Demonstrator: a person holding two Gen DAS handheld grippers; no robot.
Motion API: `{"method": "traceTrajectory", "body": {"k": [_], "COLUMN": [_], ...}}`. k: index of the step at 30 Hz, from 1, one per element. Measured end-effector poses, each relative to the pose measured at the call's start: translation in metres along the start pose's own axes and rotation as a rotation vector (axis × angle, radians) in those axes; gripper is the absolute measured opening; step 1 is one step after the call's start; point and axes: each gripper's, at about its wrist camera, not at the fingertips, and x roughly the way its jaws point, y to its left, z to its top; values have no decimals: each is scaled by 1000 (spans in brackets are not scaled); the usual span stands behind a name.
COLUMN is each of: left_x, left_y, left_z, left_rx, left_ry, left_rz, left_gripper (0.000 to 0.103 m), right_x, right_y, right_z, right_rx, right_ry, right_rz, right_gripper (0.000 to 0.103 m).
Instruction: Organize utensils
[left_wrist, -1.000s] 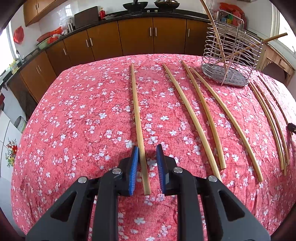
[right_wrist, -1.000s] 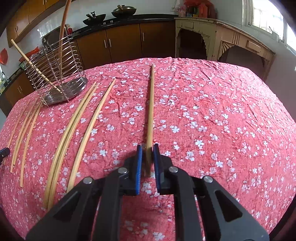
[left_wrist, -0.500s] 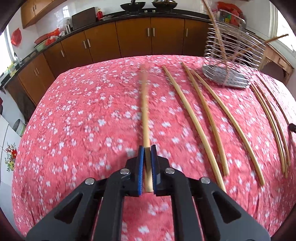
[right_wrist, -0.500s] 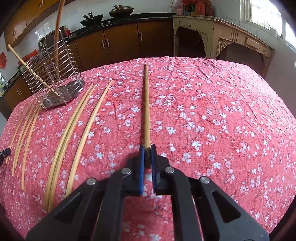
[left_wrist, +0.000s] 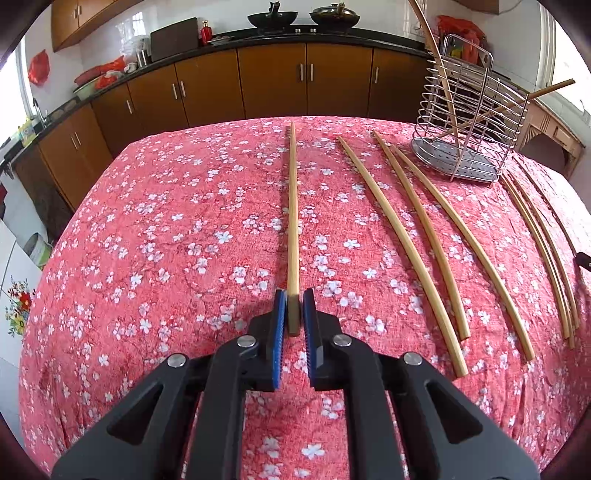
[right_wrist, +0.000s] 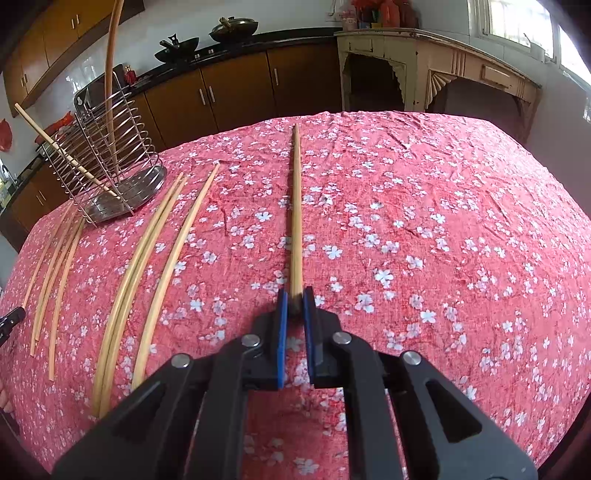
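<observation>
Bamboo chopstick (left_wrist: 293, 221) pinched by left gripper (left_wrist: 294, 308); right gripper (right_wrist: 296, 304) pinches another chopstick (right_wrist: 296, 214) (cream sideboard (right_wrist: 436, 62) upper right, there only).

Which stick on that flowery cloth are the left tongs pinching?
Start at the wire utensil holder on the red floral tablecloth. Left of the three chopsticks fanned beside it lies one lone chopstick. Only it runs straight into the left tongs, its end between the blue pads.

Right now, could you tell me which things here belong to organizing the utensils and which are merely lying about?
Job:
left gripper and right gripper, each gripping a chopstick
loose chopsticks
wire holder

Lying about:
woks
floral cloth
cabinets
</observation>
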Motion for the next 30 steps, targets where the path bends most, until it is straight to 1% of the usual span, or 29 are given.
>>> {"method": "traceTrajectory", "body": {"k": [8,10,13,17,19,23,29,30], "left_x": [1,0,-1,-3,-7,-29,-83,-88], "left_y": [-3,-5,-12,-10,-8,1,9,10], "left_z": [-1,-2,-4,-6,-9,-6,16,20], "left_rx": [6,14,25,4,-5,-21,-55,-60], "left_ry": [0,1,1,-1,-9,-75,-251,-270], "left_rz": [9,19,32,24,18,3,-12,-16], "left_gripper": [10,10,7,7,7,7,7,7], "right_x": [-1,0,0,-5,-14,-44,-85,-92], "right_y": [-1,0,0,-1,0,-1,1,1], "right_z": [0,0,1,-2,-4,1,14,17], "right_rx": [-5,-9,-15,-15,-25,-40,-59,-59], "right_ry": [1,1,1,-8,-29,-107,-215,-238], "right_rz": [-5,-7,-6,3,-1,-9,-2,-2], "right_gripper": [10,9,8,8,8,8,8,8]}}
